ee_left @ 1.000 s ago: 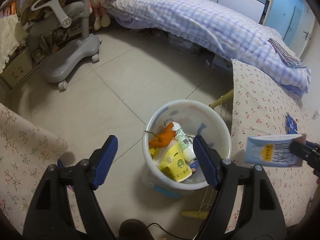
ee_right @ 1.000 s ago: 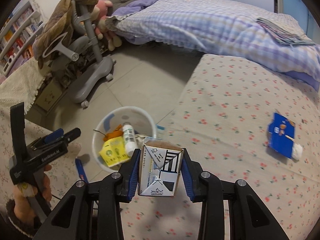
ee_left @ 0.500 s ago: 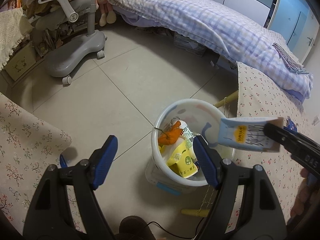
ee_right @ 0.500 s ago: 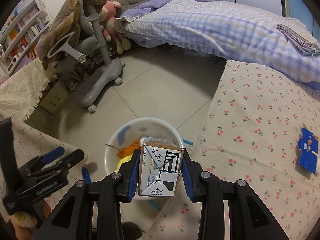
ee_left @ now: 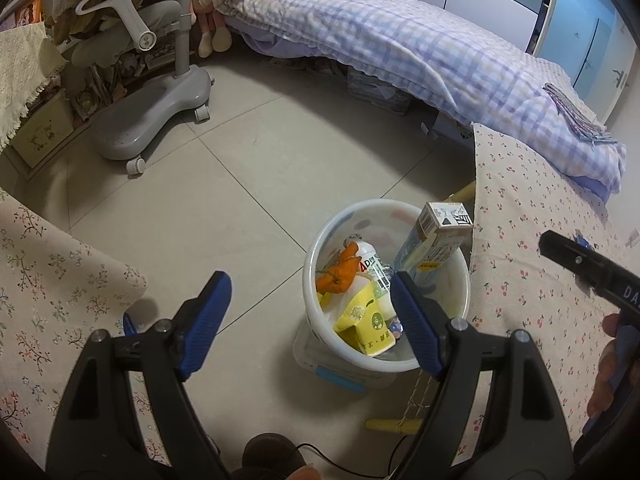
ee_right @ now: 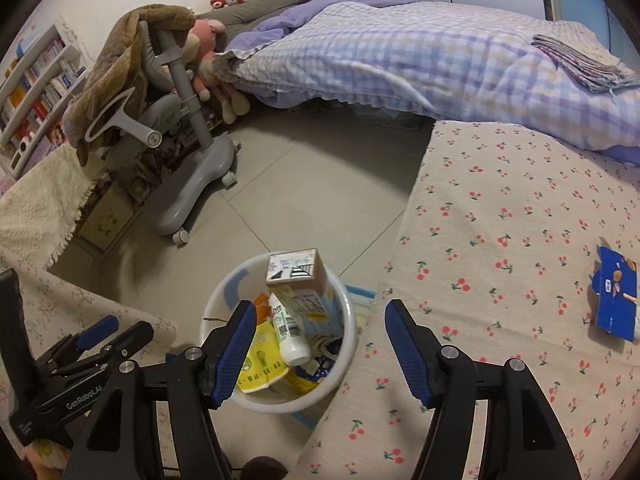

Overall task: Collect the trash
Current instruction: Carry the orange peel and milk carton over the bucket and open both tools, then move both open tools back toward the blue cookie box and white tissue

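A white trash bin (ee_left: pixel 320 240) (ee_right: pixel 348 344) stands on the floor beside the cherry-print table. A milk carton (ee_left: pixel 434 242) (ee_right: pixel 298 284) stands tilted in it, top end up, among a white bottle (ee_right: pixel 290 334), a yellow cup (ee_left: pixel 362 320) and orange peel (ee_left: pixel 340 274). My right gripper (ee_right: pixel 320 346) is open and empty just above the bin's near rim. My left gripper (ee_left: pixel 310 318) is open and empty over the floor, left of the bin. A blue wrapper (ee_right: pixel 616 304) lies on the table at the right.
The cherry-print tablecloth (ee_right: pixel 520 240) covers the table right of the bin. A floral cloth (ee_left: pixel 48 280) lies at the left. A grey chair base (ee_left: pixel 152 124) stands on the tile floor behind. A bed with a checked quilt (ee_left: pixel 400 48) runs along the back.
My right gripper carried the carton over the bin, opened and let it go; the carton now stands in the bin. My left gripper stayed open and shifted slightly.
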`<state>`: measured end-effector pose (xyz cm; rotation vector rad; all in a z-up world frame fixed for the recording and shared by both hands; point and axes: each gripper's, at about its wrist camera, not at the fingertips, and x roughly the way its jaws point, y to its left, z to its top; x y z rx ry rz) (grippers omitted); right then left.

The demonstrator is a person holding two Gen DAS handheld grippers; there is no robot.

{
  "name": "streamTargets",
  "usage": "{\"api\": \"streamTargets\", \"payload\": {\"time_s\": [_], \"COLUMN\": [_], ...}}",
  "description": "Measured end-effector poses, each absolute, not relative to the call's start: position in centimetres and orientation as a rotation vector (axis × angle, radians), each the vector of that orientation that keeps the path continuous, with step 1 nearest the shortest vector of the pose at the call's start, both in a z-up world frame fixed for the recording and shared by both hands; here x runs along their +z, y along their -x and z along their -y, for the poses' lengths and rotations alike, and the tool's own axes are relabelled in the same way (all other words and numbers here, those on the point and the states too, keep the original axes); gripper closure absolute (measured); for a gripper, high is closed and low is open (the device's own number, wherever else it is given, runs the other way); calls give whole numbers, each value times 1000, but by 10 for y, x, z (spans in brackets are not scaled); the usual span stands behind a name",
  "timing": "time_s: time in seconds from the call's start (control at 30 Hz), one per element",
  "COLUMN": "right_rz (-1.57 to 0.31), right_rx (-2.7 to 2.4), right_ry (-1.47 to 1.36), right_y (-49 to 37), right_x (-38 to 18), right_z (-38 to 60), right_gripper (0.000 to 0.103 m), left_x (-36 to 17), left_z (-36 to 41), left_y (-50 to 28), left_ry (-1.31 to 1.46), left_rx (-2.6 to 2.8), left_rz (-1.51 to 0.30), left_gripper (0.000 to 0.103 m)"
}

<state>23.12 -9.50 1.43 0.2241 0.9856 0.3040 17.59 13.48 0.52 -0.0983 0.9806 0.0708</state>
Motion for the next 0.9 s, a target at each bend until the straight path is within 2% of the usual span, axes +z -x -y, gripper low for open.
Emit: {"api": "streamTargets", "payload": {"time_s": [0.13, 0.27, 0.37, 0.67, 0.9], "right_rz": [-986, -983, -981, -985, -1002], "right_rx": [292, 268, 243, 90, -48], "right_ry": [-216, -209, -208, -169, -208], "right_y": [-227, -222, -218, -207, -204], "right_x": [16, 19, 20, 18, 8], "right_z": [106, 124, 140, 201, 267], "right_gripper": [34, 31, 27, 11, 11], "left_x": [5, 5, 6, 8, 9], "left_z": [-132, -124, -119, -108, -91], "left_y": [-175, -174, -172, -172, -176], "left_ry": [91, 67, 45, 55, 83], "left_rx": [72, 62, 59, 28, -3], "left_rz": [-984, -984, -973, -964, -977], "left_gripper": [20, 8, 4, 1, 1]}}
